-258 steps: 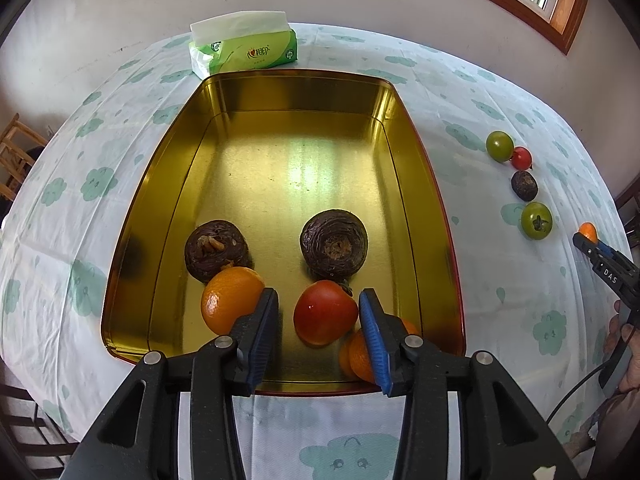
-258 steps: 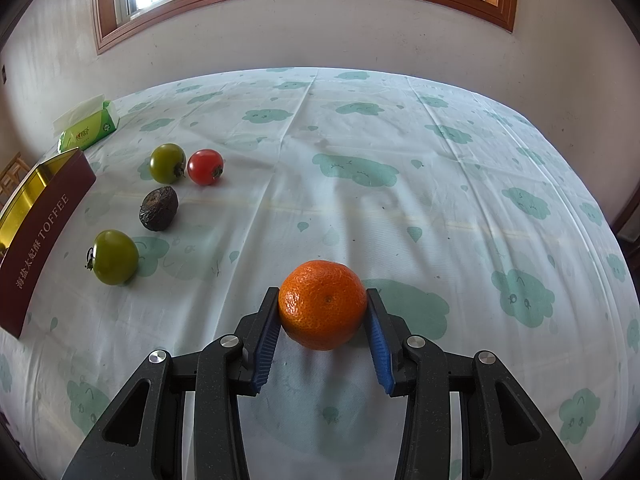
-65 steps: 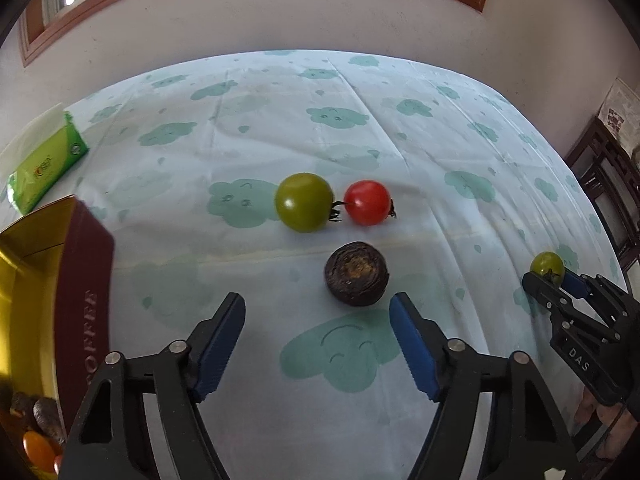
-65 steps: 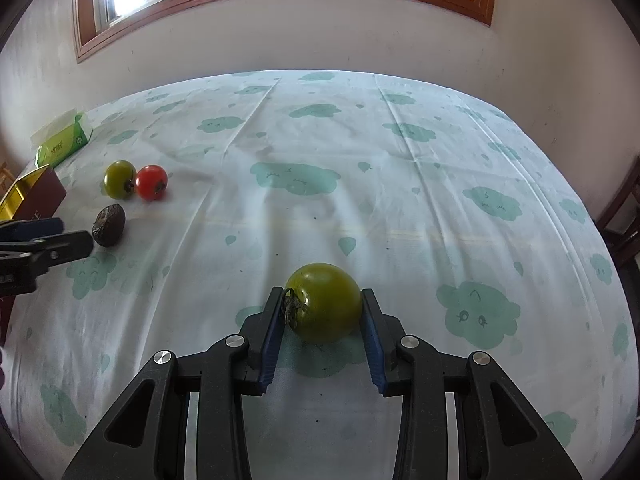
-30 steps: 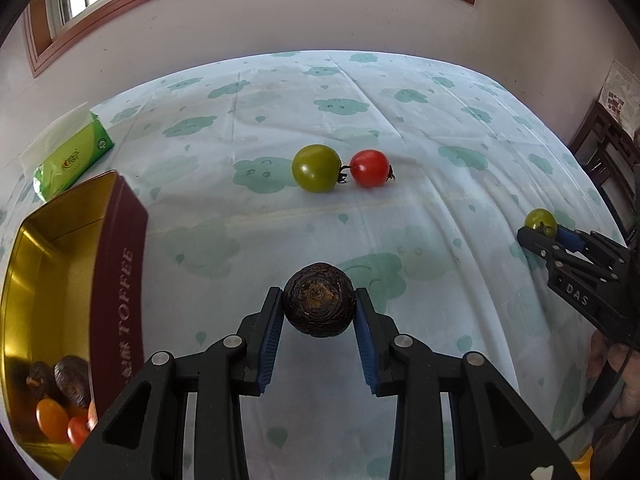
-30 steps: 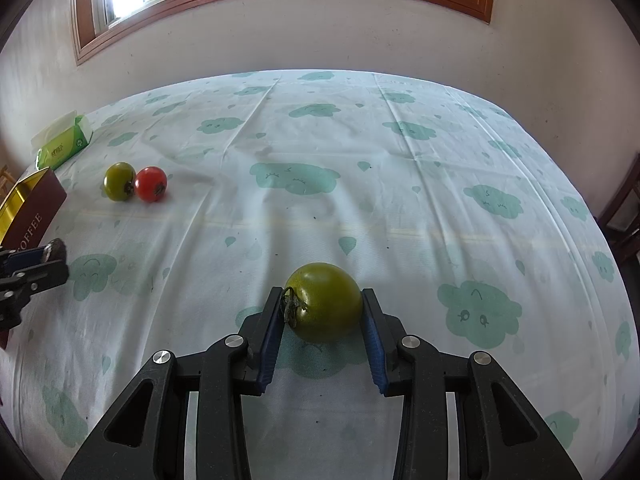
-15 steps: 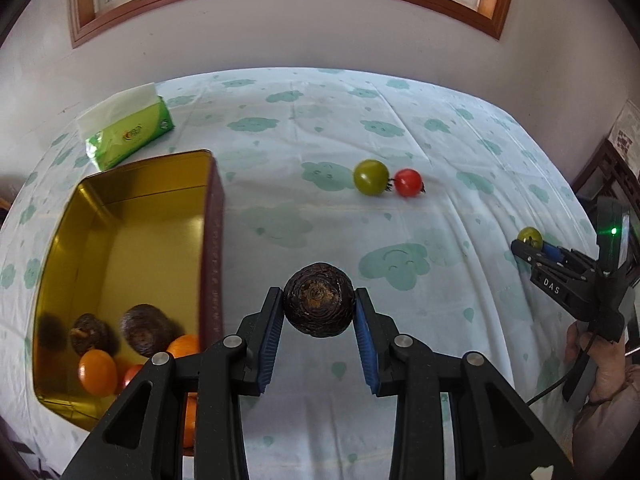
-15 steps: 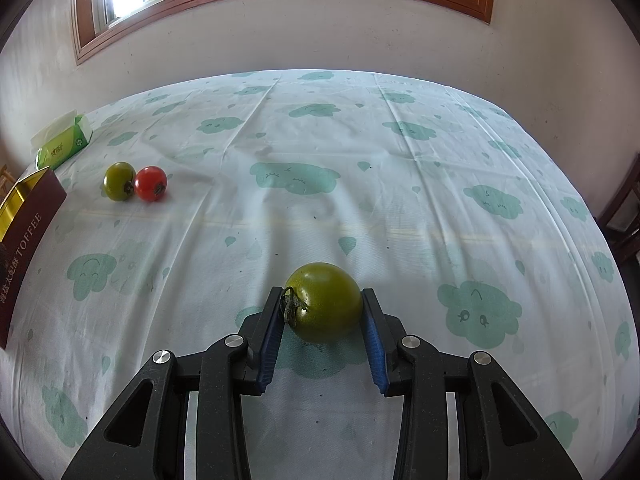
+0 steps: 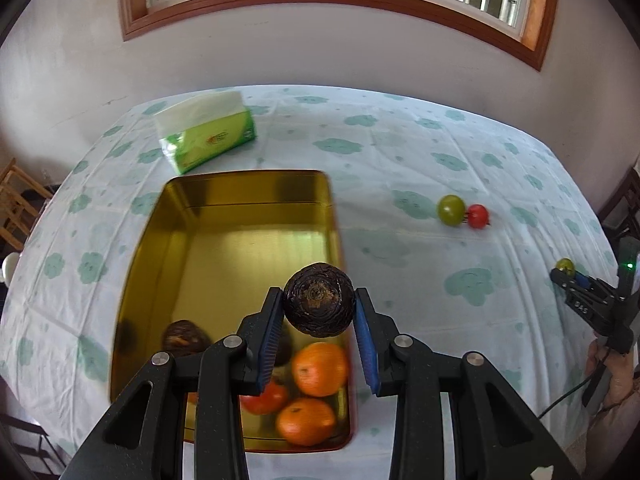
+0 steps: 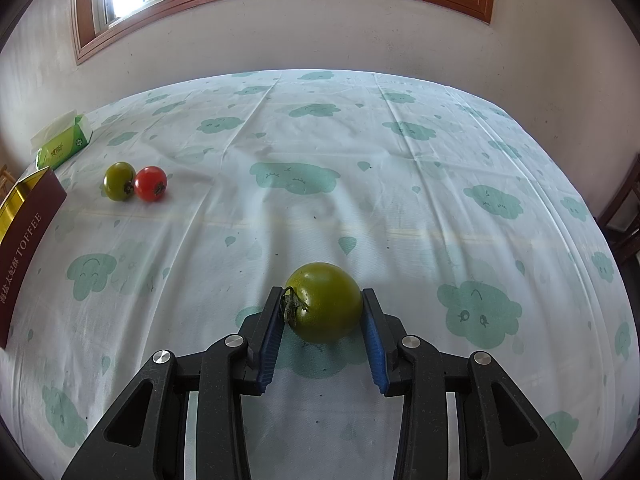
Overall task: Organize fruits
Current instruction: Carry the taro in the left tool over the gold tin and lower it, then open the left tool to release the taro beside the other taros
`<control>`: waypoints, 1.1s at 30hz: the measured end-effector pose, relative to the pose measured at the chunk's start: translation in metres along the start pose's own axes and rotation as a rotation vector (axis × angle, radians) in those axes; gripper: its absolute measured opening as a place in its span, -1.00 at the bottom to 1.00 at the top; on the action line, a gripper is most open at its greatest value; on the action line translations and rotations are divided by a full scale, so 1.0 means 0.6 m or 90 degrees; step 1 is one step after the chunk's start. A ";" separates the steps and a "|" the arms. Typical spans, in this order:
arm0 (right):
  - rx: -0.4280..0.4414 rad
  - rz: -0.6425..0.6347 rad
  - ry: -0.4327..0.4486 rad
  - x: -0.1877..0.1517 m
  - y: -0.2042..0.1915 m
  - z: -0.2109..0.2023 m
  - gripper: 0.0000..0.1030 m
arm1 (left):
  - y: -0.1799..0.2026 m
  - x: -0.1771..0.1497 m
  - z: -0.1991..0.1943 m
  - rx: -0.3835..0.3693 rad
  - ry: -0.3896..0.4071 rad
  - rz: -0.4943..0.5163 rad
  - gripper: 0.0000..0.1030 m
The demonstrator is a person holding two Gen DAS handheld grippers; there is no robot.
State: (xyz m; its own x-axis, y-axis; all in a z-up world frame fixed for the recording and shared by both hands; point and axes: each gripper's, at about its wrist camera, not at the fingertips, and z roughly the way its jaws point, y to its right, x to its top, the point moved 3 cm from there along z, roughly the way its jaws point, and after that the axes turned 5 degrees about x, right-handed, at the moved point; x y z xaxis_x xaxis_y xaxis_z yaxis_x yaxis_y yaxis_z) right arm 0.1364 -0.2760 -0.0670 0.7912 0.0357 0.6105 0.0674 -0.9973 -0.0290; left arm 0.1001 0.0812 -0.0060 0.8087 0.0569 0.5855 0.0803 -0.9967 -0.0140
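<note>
My left gripper (image 9: 318,320) is shut on a dark wrinkled fruit (image 9: 319,299), held in the air over the right near part of the gold tin (image 9: 240,216). Inside the tin lie two oranges (image 9: 320,368), a red tomato (image 9: 266,398) and dark fruits (image 9: 182,338). My right gripper (image 10: 323,320) is shut on a green tomato (image 10: 326,306) just above the tablecloth. A smaller green tomato (image 10: 118,181) and a red tomato (image 10: 150,183) touch each other on the cloth at the left. The right gripper (image 9: 576,282) also shows at the right edge of the left wrist view.
A green tissue pack (image 9: 206,136) lies behind the tin, near the wall. The tin's maroon side (image 10: 28,232) reads TOFFEE. A hand (image 9: 612,376) holds the right gripper's handle. Wooden chairs (image 9: 16,204) stand off both table ends. The cloud-print cloth (image 10: 400,184) is bare on the right.
The left gripper carried the dark fruit up and leftward from the cloth to above the tin. The right gripper stayed still with its green tomato.
</note>
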 end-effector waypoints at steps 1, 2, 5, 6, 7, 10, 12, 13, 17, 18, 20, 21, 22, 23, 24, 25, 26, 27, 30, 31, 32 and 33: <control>0.000 0.000 0.000 0.000 0.000 0.000 -0.25 | -0.012 -0.001 0.002 0.004 -0.004 -0.006 -0.40; 0.000 0.000 0.000 0.000 0.000 0.000 -0.25 | -0.022 -0.003 0.004 0.008 -0.008 -0.011 -0.40; 0.000 0.000 0.000 0.000 0.001 0.000 -0.25 | -0.057 -0.009 0.009 0.023 -0.019 -0.029 -0.40; 0.000 0.000 0.000 0.000 0.000 0.000 -0.25 | -0.069 -0.011 0.011 0.027 -0.024 -0.038 -0.40; 0.000 0.000 0.000 0.000 0.000 0.000 -0.25 | -0.077 -0.013 0.012 0.028 -0.026 -0.043 -0.40; 0.000 0.000 0.000 0.000 0.001 0.000 -0.25 | -0.106 -0.019 0.016 0.038 -0.036 -0.058 -0.40; 0.000 0.000 0.000 0.000 0.000 0.000 -0.25 | -0.125 -0.021 0.017 0.044 -0.039 -0.070 -0.39; 0.000 0.000 0.000 0.000 0.001 0.000 -0.25 | -0.132 -0.022 0.018 0.045 -0.042 -0.073 -0.39; 0.000 0.000 0.000 0.000 0.000 0.000 -0.25 | -0.146 -0.031 0.022 0.036 -0.057 -0.083 -0.39; 0.000 0.000 0.000 0.000 0.000 0.000 -0.25 | -0.145 -0.035 0.024 0.032 -0.061 -0.080 -0.39; 0.000 0.000 0.000 0.000 0.000 0.000 -0.25 | -0.141 -0.042 0.026 0.028 -0.064 -0.072 -0.39; 0.000 0.000 0.000 0.000 0.000 0.000 -0.25 | -0.139 -0.044 0.027 0.026 -0.065 -0.070 -0.39; -0.001 0.000 0.000 0.000 -0.001 0.000 -0.25 | -0.135 -0.047 0.030 0.018 -0.068 -0.066 -0.39; -0.001 0.000 0.000 0.000 0.000 0.000 -0.25 | -0.131 -0.048 0.032 0.015 -0.070 -0.064 -0.39; 0.000 0.000 0.000 0.000 0.000 0.000 -0.25 | -0.127 -0.050 0.034 0.012 -0.074 -0.062 -0.39; 0.000 0.000 0.000 0.000 0.000 0.000 -0.25 | -0.123 -0.050 0.036 0.009 -0.075 -0.059 -0.39; 0.000 0.000 0.000 0.000 -0.001 0.000 -0.25 | -0.118 -0.051 0.038 0.006 -0.077 -0.055 -0.39; 0.000 0.000 0.000 0.000 0.000 0.000 -0.25 | -0.114 -0.052 0.040 0.006 -0.078 -0.051 -0.39; 0.000 0.000 0.000 0.000 0.000 0.000 -0.25 | -0.103 -0.054 0.048 0.002 -0.086 -0.041 -0.39; 0.000 0.000 0.000 0.000 0.000 0.000 -0.25 | -0.100 -0.055 0.052 0.002 -0.090 -0.040 -0.39; 0.000 0.000 0.000 0.000 -0.001 0.000 -0.25 | -0.100 -0.056 0.054 0.003 -0.089 -0.038 -0.39; 0.000 0.000 0.000 0.000 -0.001 0.000 -0.25 | -0.098 -0.056 0.055 0.007 -0.089 -0.035 -0.39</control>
State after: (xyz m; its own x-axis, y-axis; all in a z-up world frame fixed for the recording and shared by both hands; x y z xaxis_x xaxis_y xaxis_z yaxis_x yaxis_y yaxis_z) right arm 0.1363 -0.2756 -0.0671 0.7911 0.0357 0.6106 0.0672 -0.9973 -0.0287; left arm 0.0875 0.1398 -0.0516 0.8759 0.1195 0.4675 0.1325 -0.9912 0.0050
